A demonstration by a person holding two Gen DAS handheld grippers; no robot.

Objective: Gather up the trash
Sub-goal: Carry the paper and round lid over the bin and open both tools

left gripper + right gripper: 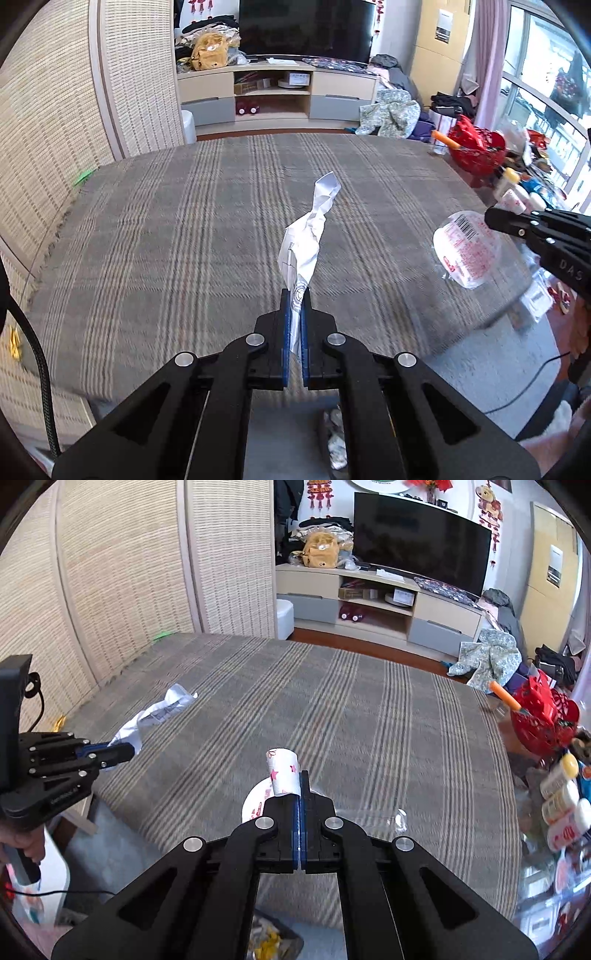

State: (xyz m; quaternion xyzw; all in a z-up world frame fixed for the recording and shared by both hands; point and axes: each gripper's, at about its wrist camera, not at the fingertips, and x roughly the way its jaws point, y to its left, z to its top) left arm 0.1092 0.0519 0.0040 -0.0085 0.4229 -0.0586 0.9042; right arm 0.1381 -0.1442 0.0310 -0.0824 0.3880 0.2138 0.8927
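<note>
Above the plaid-covered surface (221,229), on the left, a crumpled paper (308,236) is pinched in the closed left gripper (295,310), its long axis running forward from the jaws; to the right, a printed plastic lid (466,248) is clamped in the closed right gripper (300,794) – both pieces are lifted, and a bin (271,939) is glimpsed directly beneath the grippers – a downward drop is judged next

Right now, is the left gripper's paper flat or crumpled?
Crumpled: the white paper is twisted and creased, standing up from the shut left gripper.
</note>
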